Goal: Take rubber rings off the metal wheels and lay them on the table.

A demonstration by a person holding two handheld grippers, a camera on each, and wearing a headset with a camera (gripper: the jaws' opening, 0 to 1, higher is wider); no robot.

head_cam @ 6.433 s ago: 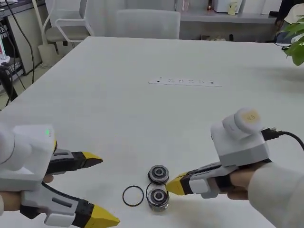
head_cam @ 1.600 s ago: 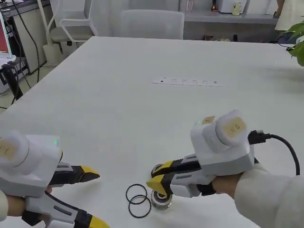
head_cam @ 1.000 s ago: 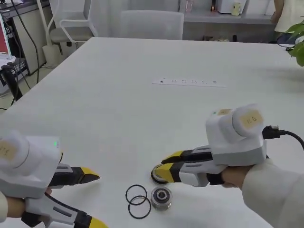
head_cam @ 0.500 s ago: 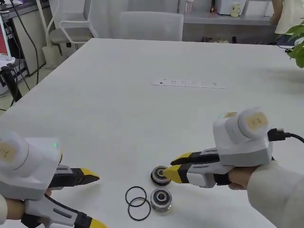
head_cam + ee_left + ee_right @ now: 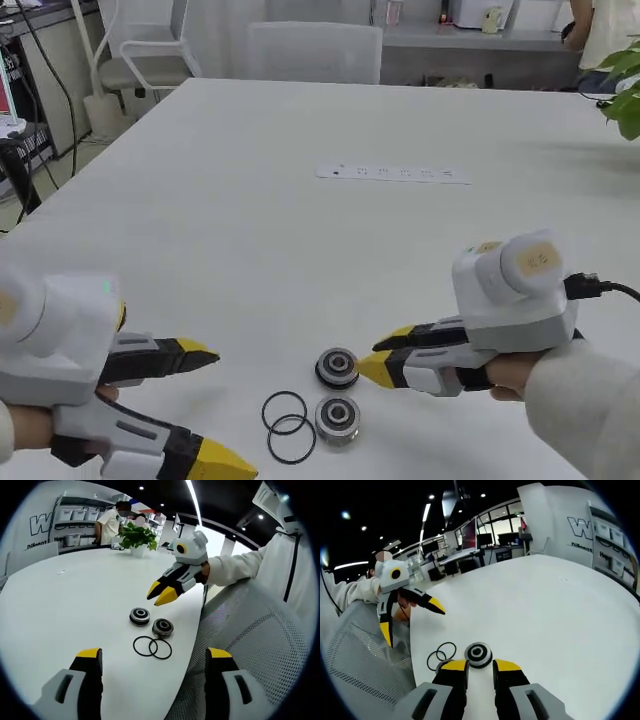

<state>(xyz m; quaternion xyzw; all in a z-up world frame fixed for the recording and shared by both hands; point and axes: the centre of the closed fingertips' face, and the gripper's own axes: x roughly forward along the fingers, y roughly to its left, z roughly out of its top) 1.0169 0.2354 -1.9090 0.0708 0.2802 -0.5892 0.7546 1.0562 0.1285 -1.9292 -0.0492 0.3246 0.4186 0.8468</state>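
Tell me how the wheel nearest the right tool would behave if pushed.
The metal wheel lies flat, so it would probably slide on the smooth table rather than roll. It looks solid metal: likely stiff and heavy for its size. Its dark rim may be rubber, giving the right tool some grip.

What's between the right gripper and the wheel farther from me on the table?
Nothing visible. The right gripper points at the far wheel across bare table. The near wheel and the two loose rings lie to the side, off that line.

Bright, even, sharp; fisheye-warped edges.
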